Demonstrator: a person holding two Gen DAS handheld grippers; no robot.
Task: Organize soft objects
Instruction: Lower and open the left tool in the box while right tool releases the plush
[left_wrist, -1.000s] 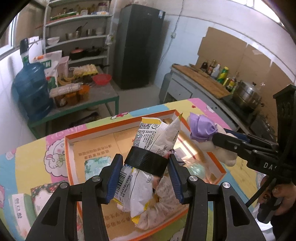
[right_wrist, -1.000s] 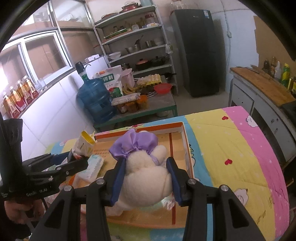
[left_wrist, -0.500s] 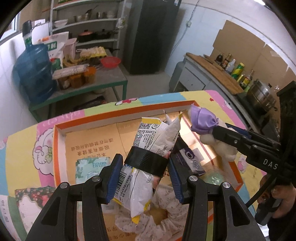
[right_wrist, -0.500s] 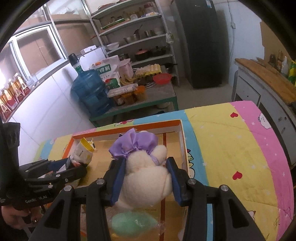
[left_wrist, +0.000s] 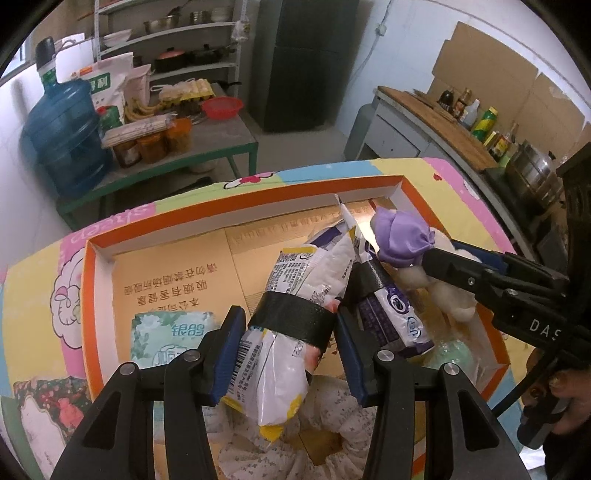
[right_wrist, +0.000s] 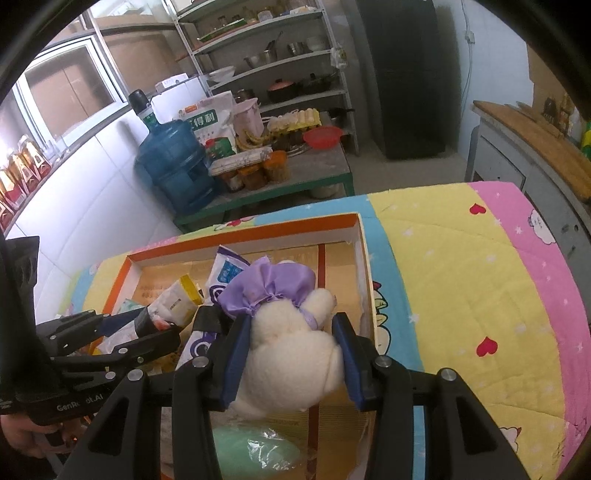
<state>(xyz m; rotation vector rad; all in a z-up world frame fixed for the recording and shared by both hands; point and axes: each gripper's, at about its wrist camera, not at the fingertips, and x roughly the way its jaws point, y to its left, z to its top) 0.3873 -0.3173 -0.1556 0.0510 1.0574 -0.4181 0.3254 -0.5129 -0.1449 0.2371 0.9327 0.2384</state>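
My left gripper (left_wrist: 290, 332) is shut on a white snack packet (left_wrist: 295, 291) bound with a black tape band, held low over the orange-rimmed cardboard box (left_wrist: 240, 206). My right gripper (right_wrist: 291, 328) is shut on a cream plush toy (right_wrist: 291, 354) with a purple bow (right_wrist: 269, 288), above the box's right half. In the left wrist view the plush toy (left_wrist: 402, 236) hangs beside the packet. In the right wrist view the left gripper (right_wrist: 147, 332) and its packet (right_wrist: 173, 306) are at the left. The plush hides the box floor beneath it.
In the box lie a green tissue pack (left_wrist: 166, 332), a purple-white packet (left_wrist: 384, 306), a floral cloth ring (left_wrist: 332, 435) and a green bagged item (right_wrist: 255, 454). A patterned quilt (right_wrist: 461, 295) covers the table. Beyond stand a water jug (right_wrist: 173, 166), shelves and a fridge.
Both grippers have sunk toward the box with their loads still held. The box and its contents now look closer in both views.
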